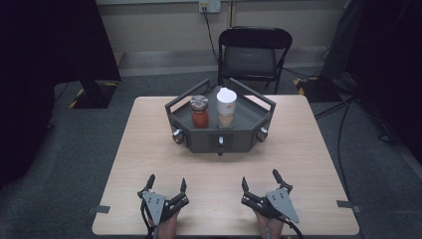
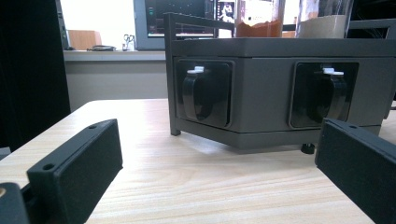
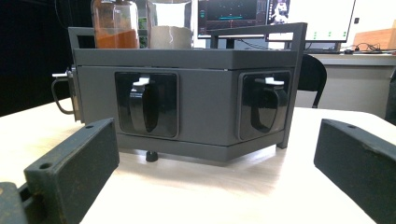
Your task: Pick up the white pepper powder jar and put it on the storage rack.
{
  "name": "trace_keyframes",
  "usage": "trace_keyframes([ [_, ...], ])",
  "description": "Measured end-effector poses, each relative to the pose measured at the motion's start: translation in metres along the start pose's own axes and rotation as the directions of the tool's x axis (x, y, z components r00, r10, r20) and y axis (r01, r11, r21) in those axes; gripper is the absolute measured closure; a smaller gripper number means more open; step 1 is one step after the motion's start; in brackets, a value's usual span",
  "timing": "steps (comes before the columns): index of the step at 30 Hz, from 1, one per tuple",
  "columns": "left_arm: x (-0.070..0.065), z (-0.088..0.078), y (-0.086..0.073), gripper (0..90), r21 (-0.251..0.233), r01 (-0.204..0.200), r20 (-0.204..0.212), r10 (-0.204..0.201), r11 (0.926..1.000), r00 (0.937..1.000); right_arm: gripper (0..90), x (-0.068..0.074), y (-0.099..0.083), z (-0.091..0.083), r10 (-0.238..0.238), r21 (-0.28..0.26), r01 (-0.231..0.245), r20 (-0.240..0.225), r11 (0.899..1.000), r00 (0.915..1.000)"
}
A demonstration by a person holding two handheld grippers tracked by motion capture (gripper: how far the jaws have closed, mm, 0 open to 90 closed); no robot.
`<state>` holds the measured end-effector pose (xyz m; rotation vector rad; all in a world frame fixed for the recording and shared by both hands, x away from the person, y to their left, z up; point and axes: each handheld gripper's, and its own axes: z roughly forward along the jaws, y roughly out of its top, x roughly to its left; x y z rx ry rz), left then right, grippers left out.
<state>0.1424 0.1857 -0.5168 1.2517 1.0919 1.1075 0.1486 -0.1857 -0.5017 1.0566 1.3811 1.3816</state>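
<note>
Grey rack point(image 1: 238, 141) holding two jars sits towards the table's far edge, straight ahead of both spread-jawed grippers, left gripper point(image 1: 165, 183) and right gripper point(image 1: 259, 178) roughly equally near

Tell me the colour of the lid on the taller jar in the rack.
White: the taller jar's lid shows best in the high view, beside the red-filled jar.
</note>
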Motion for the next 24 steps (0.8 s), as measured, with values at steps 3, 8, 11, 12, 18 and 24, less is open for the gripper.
trace_keyframes([
  [3, 0.0000, 0.0000, 0.0000, 0.1, 0.000, 0.000, 0.000, 0.000, 1.0000, 1.0000, 0.0, 0.0011, -0.0030, -0.0005, 0.006, 0.002, -0.006, 0.005, 1.000, 1.0000],
  [8, 0.0000, 0.0000, 0.0000, 0.1, 0.000, 0.000, 0.000, 0.000, 1.0000, 1.0000, 0.0, 0.0016, -0.0063, -0.0004, 0.010, 0.008, -0.010, 0.012, 1.000, 0.9999],
  [11, 0.0000, 0.0000, 0.0000, 0.1, 0.000, 0.000, 0.000, 0.000, 1.0000, 1.0000, 0.0, 0.0019, -0.0069, -0.0005, 0.010, 0.008, -0.010, 0.014, 1.000, 0.9999],
  [12, 0.0000, 0.0000, 0.0000, 0.1, 0.000, 0.000, 0.000, 0.000, 1.0000, 1.0000, 0.0, 0.0020, -0.0070, -0.0005, 0.009, 0.010, -0.009, 0.014, 1.000, 0.9999],
  [18, 0.0001, 0.0000, 0.0000, 0.0, 0.000, 0.000, 0.000, 0.000, 1.0000, 1.0000, 0.0, 0.0025, -0.0074, -0.0008, 0.005, 0.014, -0.005, 0.013, 1.000, 0.9999],
  [24, 0.0001, 0.0000, 0.0000, 0.0, 0.000, 0.000, 0.001, 0.000, 1.0000, 1.0000, 0.0, 0.0032, -0.0081, -0.0010, 0.001, 0.012, -0.001, 0.014, 1.000, 0.9999],
])
